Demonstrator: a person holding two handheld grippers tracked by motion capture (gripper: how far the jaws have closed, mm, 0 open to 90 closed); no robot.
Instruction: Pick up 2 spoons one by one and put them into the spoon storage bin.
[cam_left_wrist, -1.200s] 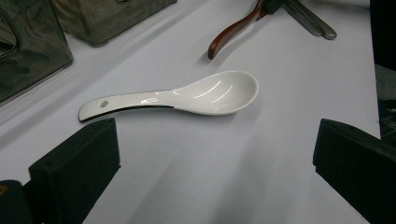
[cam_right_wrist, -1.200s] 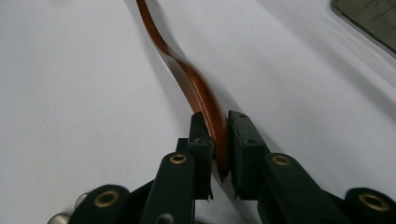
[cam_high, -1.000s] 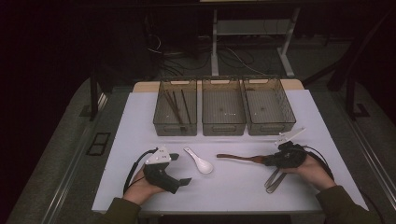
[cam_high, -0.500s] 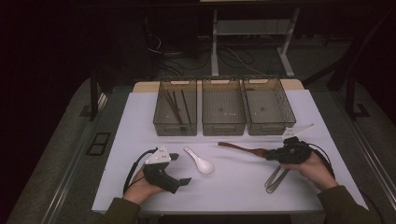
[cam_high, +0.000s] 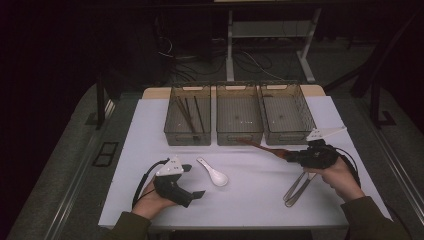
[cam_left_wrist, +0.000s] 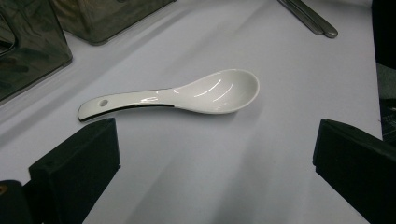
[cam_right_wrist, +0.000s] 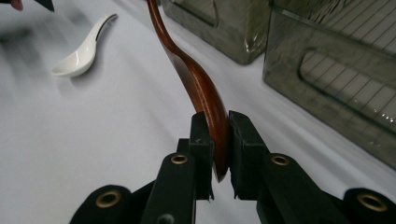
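A brown wooden spoon is clamped by its bowl end between the pads of the right gripper, held clear of the white table cover with its handle reaching toward the front of the middle mesh bin. From above, the spoon slants away from the right gripper in the person's right hand, just in front of the three bins set in a row at the table's far side. Metal tongs lie on the cover below that hand, their arms joined at the near end and slightly apart at the far end, gripping nothing. A white ceramic spoon rests flat on the cover before the left gripper, whose jaws stand wide apart and empty. The left bin holds dark chopsticks.
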